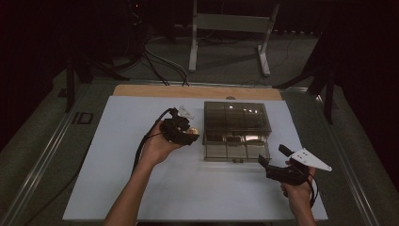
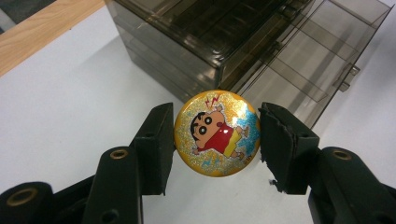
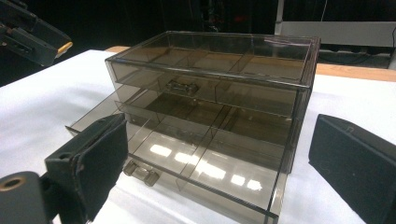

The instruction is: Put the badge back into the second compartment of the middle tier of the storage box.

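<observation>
Clamped between the two black pads of the left tool (image 2: 217, 135), a round glittery yellow cartoon badge (image 2: 216, 133) sits nearest the lens, gripped at its left and right edges and lifted off the white bench (image 2: 70, 93). Just ahead of that tool stands the smoky clear drawer organizer (image 1: 236, 121), its lowest drawer (image 1: 237, 151) pulled out toward the person and seemingly bare in its divided compartments. Well off to the right, the right tool (image 1: 273, 159) hangs beside the open drawer's front corner with its jaws spread wide and nothing between them. Judging from this, the drawer is already opened and the badge already picked up; what seems left is carrying the badge over a compartment, letting go, and pushing the drawer shut.
</observation>
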Action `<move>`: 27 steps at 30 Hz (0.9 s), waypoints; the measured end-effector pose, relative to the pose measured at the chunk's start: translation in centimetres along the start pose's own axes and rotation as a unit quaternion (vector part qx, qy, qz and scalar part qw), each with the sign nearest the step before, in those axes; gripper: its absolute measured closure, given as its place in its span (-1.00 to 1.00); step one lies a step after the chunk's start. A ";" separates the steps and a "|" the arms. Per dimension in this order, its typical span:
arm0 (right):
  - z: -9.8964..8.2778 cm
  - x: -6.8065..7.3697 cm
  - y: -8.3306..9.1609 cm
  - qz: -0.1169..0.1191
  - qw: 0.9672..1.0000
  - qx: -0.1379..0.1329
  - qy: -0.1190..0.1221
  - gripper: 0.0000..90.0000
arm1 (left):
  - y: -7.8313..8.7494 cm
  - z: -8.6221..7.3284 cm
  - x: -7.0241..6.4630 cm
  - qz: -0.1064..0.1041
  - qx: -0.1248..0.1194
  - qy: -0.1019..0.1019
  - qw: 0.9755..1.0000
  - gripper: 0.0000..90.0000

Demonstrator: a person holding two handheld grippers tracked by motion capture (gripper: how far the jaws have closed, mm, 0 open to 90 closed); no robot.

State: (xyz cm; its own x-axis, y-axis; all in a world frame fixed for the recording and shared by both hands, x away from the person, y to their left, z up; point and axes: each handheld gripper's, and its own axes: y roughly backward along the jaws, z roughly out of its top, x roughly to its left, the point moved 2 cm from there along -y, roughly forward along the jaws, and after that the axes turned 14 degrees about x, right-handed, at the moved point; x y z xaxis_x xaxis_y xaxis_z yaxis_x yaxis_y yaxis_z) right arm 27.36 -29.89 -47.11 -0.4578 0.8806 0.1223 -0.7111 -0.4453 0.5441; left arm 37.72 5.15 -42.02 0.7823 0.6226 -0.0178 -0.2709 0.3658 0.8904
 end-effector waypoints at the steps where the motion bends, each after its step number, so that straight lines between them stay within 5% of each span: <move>1: 0.0 0.0 0.0 0.000 1.000 0.000 0.000 -0.90 | 0.0 0.1 -0.1 0.000 0.001 -0.003 1.000 0.08; 27: 0.1 -0.2 0.1 -0.001 1.000 -0.002 0.000 -0.90 | -1.0 2.5 -2.0 -0.010 -0.001 -0.028 1.000 0.08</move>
State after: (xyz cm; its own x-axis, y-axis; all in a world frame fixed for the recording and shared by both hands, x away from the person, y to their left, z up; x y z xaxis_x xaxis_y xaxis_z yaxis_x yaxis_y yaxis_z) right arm 27.40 -30.11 -47.02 -0.4557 0.8818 0.1216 -0.7142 -0.4438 0.5412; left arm 37.79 1.84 -41.75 0.8175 0.5758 -0.0094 -0.2561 0.3783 0.8896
